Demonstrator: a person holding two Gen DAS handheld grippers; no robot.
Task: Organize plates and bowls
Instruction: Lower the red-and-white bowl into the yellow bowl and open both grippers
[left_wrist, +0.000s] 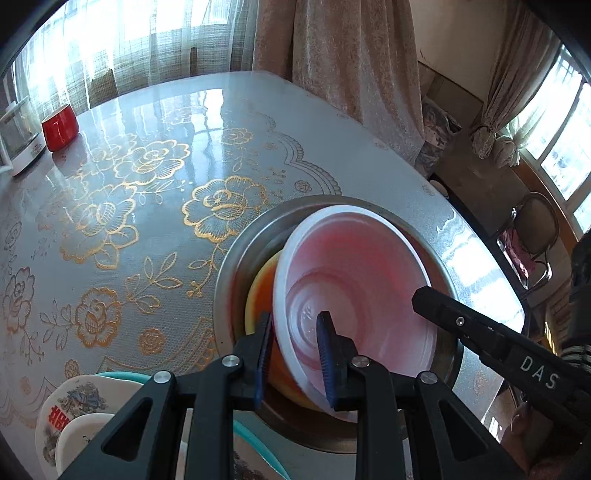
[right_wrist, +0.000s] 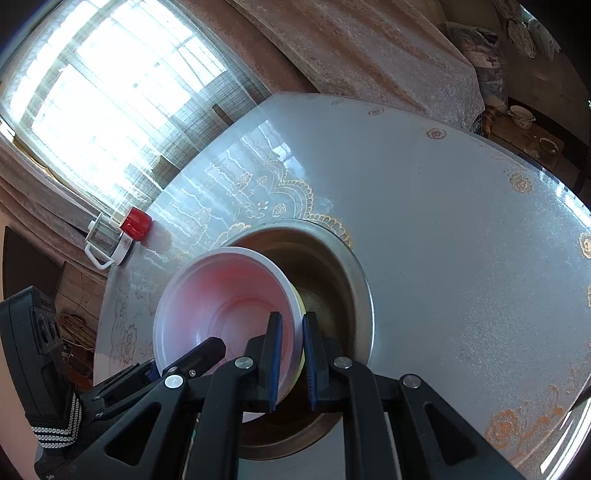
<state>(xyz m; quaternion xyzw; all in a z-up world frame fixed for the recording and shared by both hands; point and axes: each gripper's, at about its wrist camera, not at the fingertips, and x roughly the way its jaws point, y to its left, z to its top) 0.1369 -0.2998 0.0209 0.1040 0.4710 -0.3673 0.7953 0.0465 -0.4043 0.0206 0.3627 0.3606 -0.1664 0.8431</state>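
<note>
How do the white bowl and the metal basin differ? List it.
The white bowl is plastic-looking with a pink-tinted inside; the metal basin is dull grey steel. The bowl is smaller and sits within the basin's rim. The bowl is tilted, its rim gripped by the left gripper and right gripper; the basin rests flat on the table, ungripped. Both are round and open-topped.
</note>
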